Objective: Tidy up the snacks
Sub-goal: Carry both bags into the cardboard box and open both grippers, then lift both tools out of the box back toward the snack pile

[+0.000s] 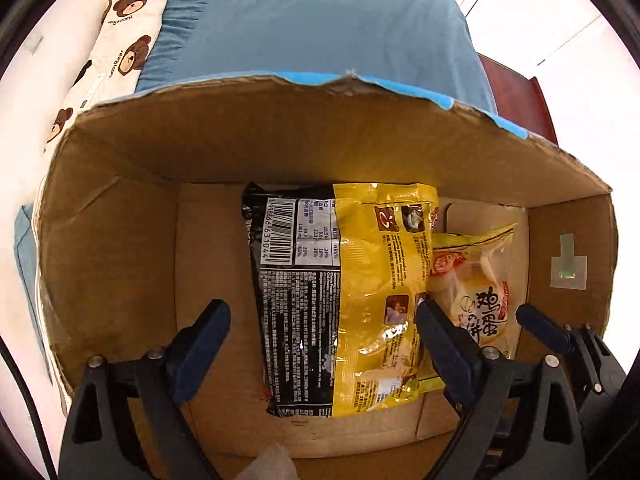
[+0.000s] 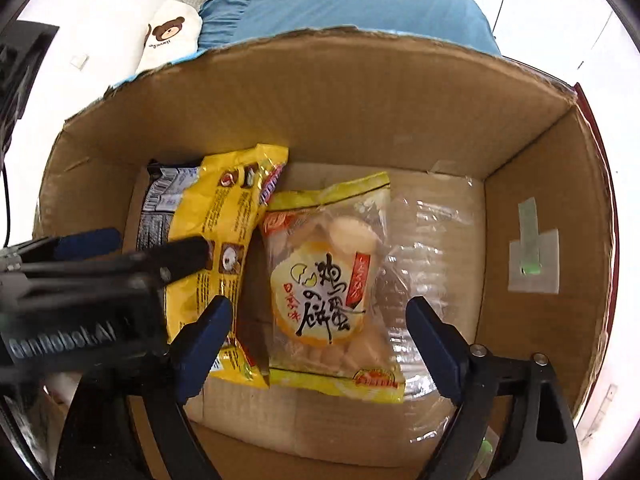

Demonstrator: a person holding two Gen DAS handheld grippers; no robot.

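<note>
- The cardboard box (image 1: 120,240) stands open-topped, and both hand-held grippers point down into it.
- The left hand-held gripper (image 1: 322,344) has its jaws spread wide. Nothing is clamped between its blue fingertips (image 1: 204,340).
- A black-and-yellow snack bag (image 1: 340,292) lies flat on the box floor under the left hand-held gripper, barcode side up. The jaws straddle it without pressing on it.
- The right hand-held gripper (image 2: 320,344) is also wide open, with no grip on anything.
- An egg-cracker packet (image 2: 328,288), clear film with yellow edges and black characters, lies flat between the open jaws, apart from both pads.
- In the right wrist view the black-and-yellow bag sits at 9 o'clock of the egg-cracker packet, and their edges meet or overlap.
- A clear empty-looking plastic wrapper (image 2: 436,240) lies on the box floor at 3 o'clock of the packet.
- A patch of tape (image 2: 534,260) sticks to the inner wall at 3 o'clock.
- Beyond the box's far rim, at 12 o'clock, lies a blue pillow (image 1: 312,24), with a bear-print cloth (image 1: 124,28) at 10 o'clock.
</note>
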